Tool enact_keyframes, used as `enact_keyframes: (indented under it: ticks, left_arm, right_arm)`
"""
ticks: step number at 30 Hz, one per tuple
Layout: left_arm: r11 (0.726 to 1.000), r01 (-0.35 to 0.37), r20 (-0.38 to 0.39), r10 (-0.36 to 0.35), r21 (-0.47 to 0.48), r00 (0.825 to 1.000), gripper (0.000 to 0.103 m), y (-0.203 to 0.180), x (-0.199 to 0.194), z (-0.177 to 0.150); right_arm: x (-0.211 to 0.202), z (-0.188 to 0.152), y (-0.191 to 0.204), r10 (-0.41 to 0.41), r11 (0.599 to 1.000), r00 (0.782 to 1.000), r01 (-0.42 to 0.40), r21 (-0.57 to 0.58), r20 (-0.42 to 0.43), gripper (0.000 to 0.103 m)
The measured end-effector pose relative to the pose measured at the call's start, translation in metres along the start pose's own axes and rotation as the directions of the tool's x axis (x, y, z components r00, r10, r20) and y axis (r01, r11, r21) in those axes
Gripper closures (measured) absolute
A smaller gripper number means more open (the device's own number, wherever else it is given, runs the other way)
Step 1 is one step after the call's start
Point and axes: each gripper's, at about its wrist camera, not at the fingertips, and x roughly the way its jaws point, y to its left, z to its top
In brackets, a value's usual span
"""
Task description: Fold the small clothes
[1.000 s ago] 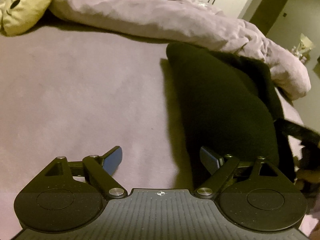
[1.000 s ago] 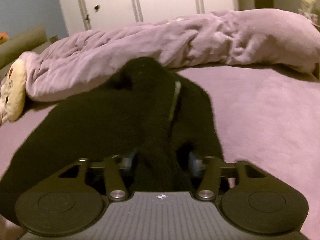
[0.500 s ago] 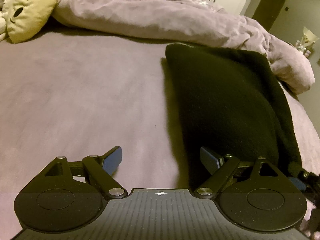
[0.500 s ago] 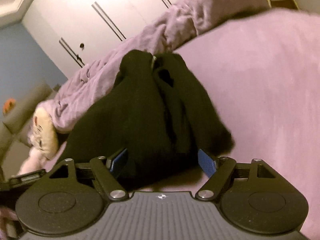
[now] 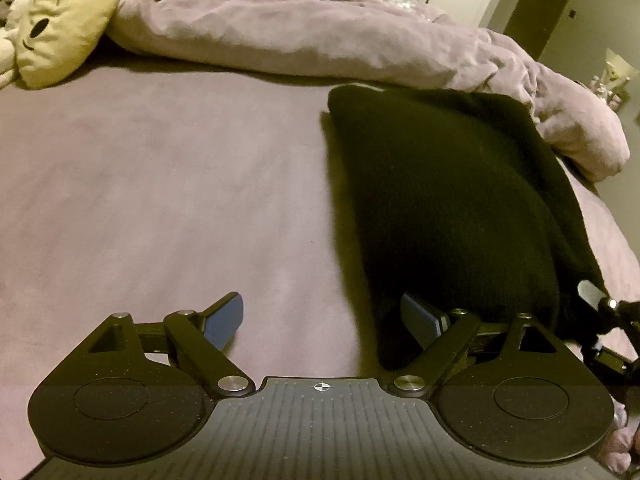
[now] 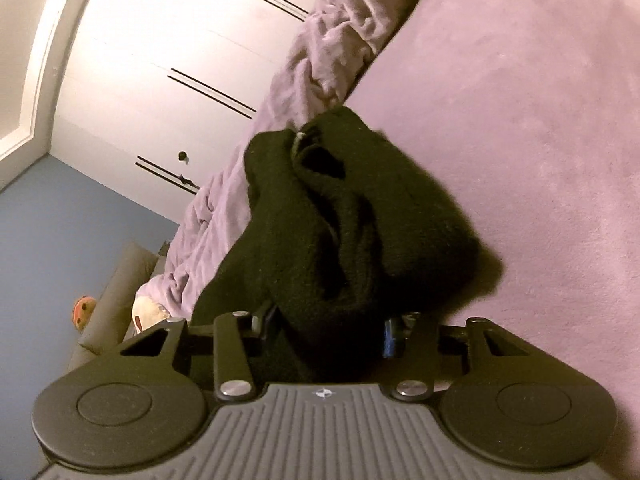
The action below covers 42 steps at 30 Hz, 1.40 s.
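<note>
Garment (image 5: 452, 204), one, black and fuzzy, lies folded on the purple bed (image 5: 160, 200) in the left wrist view, right of centre, its far edge against the one rumpled duvet (image 5: 320, 28). One yellow cushion (image 5: 64, 20) sits far left. The left gripper (image 5: 322, 316) stands wide, nothing between its two blue pads (image 5: 224, 316); the left pad is over bare sheet, the right one at the garment's near left edge, contact unclear. At the right border a tip of the right gripper (image 5: 600, 304) shows by the garment's near right corner. In the right wrist view the scene is rolled, with one white wardrobe (image 6: 160, 60) far left and the duvet (image 6: 320, 60) running up to the top. The one garment (image 6: 352, 224) is bunched in thick folds straight ahead on the bed (image 6: 540, 140). The right gripper (image 6: 326, 326) has a bunch of that cloth between its jaws, which are closing; the pads are mostly buried in it and appear to press on it.
</note>
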Motion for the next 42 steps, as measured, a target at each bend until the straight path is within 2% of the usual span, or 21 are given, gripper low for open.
enact_keyframes:
  ticks: [1, 3, 8, 11, 14, 17, 19, 21, 24, 25, 26, 27, 28, 29, 31, 33, 35, 38, 39, 41, 42]
  left_arm:
    - [1.0, -0.001, 0.002, 0.001, -0.002, 1.0, 0.012, 0.0, -0.001, -0.001]
    - [1.0, 0.001, 0.002, -0.001, -0.009, 1.0, 0.012, -0.001, -0.003, -0.002]
    - [1.0, -0.007, 0.014, 0.007, 0.012, 1.0, 0.011, -0.005, -0.009, -0.004]
    - [1.0, -0.005, 0.015, 0.005, 0.002, 1.0, 0.01, -0.004, -0.012, -0.004]
    - [1.0, -0.002, 0.012, 0.002, -0.001, 1.0, 0.01, -0.005, -0.014, -0.005]
    - [1.0, -0.009, 0.01, 0.008, 0.013, 1.0, 0.01, -0.007, -0.013, -0.003]
    - [1.0, -0.006, 0.008, 0.006, 0.013, 1.0, 0.01, -0.007, -0.013, -0.002]
    - [1.0, 0.004, 0.003, -0.004, 0.014, 1.0, 0.01, -0.007, -0.013, -0.001]
    - [1.0, 0.017, -0.005, -0.017, 0.012, 1.0, 0.01, -0.006, -0.009, 0.004]
    - [1.0, 0.023, -0.001, -0.023, 0.005, 1.0, 0.01, -0.006, -0.009, 0.006]
    - [1.0, 0.031, 0.003, -0.031, 0.0, 1.0, 0.01, -0.006, -0.008, 0.009]
    - [0.999, 0.04, 0.006, -0.04, -0.006, 0.999, 0.01, -0.006, -0.007, 0.014]
    - [0.999, 0.044, 0.009, -0.044, -0.012, 0.999, 0.01, -0.006, -0.006, 0.018]
    - [0.998, 0.058, 0.015, -0.058, -0.025, 0.998, 0.009, -0.005, -0.006, 0.024]
    - [0.993, 0.106, 0.015, -0.105, -0.048, 0.994, 0.008, -0.004, -0.002, 0.035]
    - [0.985, 0.147, 0.001, -0.147, -0.09, 0.989, 0.008, -0.003, 0.007, 0.047]
    - [0.979, 0.168, -0.007, -0.17, -0.118, 0.985, 0.008, -0.004, 0.019, 0.06]
    - [0.965, 0.224, -0.013, -0.228, -0.137, 0.974, 0.008, -0.009, 0.035, 0.074]
    - [0.96, 0.24, -0.033, -0.247, -0.147, 0.968, 0.008, -0.011, 0.042, 0.077]
    - [0.954, 0.268, -0.055, -0.277, -0.134, 0.959, 0.008, -0.017, 0.055, 0.08]
    - [0.957, 0.262, -0.06, -0.271, -0.127, 0.961, 0.008, -0.02, 0.06, 0.081]
  right_arm:
    - [0.002, 0.0, 0.002, 0.0, 1.0, 1.0, 0.0, -0.005, -0.004, 0.048]
    - [0.003, 0.001, 0.006, 0.006, 1.0, 1.0, -0.006, -0.013, -0.02, 0.044]
    - [-0.01, 0.002, 0.024, -0.059, 0.993, 0.997, 0.054, -0.11, -0.046, 0.05]
    - [-0.02, 0.004, 0.028, -0.022, 0.994, 0.998, 0.016, -0.112, -0.055, 0.052]
    - [-0.027, 0.006, 0.03, 0.063, 0.991, 0.996, -0.069, -0.111, -0.064, 0.052]
    - [-0.026, 0.006, 0.027, 0.068, 0.991, 0.997, -0.073, -0.111, -0.043, 0.05]
    - [-0.018, 0.006, 0.019, 0.046, 0.994, 0.998, -0.049, -0.096, -0.035, 0.035]
    - [-0.009, 0.007, 0.009, 0.042, 0.997, 0.999, -0.044, -0.064, -0.031, 0.034]
    - [0.005, 0.012, 0.001, 0.115, 0.993, 0.992, -0.114, 0.017, -0.047, 0.033]
    - [0.009, 0.015, 0.004, 0.123, 0.992, 0.991, -0.123, 0.013, -0.056, 0.033]
    - [0.013, 0.018, 0.009, 0.116, 0.993, 0.991, -0.117, -0.014, -0.069, 0.034]
    - [0.018, 0.021, 0.017, 0.094, 0.993, 0.992, -0.099, -0.06, -0.084, 0.046]
    - [0.022, 0.024, 0.025, 0.056, 0.991, 0.994, -0.066, -0.119, -0.089, 0.072]
    - [0.024, 0.027, 0.03, 0.036, 0.986, 0.995, -0.051, -0.157, -0.098, 0.073]
    - [0.015, 0.036, 0.042, 0.011, 0.968, 0.999, -0.022, -0.252, -0.045, 0.079]
    - [0.003, 0.045, 0.05, -0.008, 0.942, 1.0, 0.015, -0.335, 0.022, 0.08]
    - [0.005, 0.051, 0.045, -0.069, 0.936, 0.997, 0.073, -0.344, 0.025, 0.08]
    - [0.032, 0.044, 0.027, -0.193, 0.907, 0.977, 0.141, -0.397, -0.095, 0.077]
    - [0.034, 0.041, 0.024, -0.195, 0.898, 0.974, 0.129, -0.42, -0.117, 0.076]
    - [0.027, 0.044, 0.034, -0.18, 0.883, 0.977, 0.109, -0.457, -0.116, 0.067]
    - [0.02, 0.051, 0.04, -0.173, 0.886, 0.98, 0.11, -0.45, -0.103, 0.051]
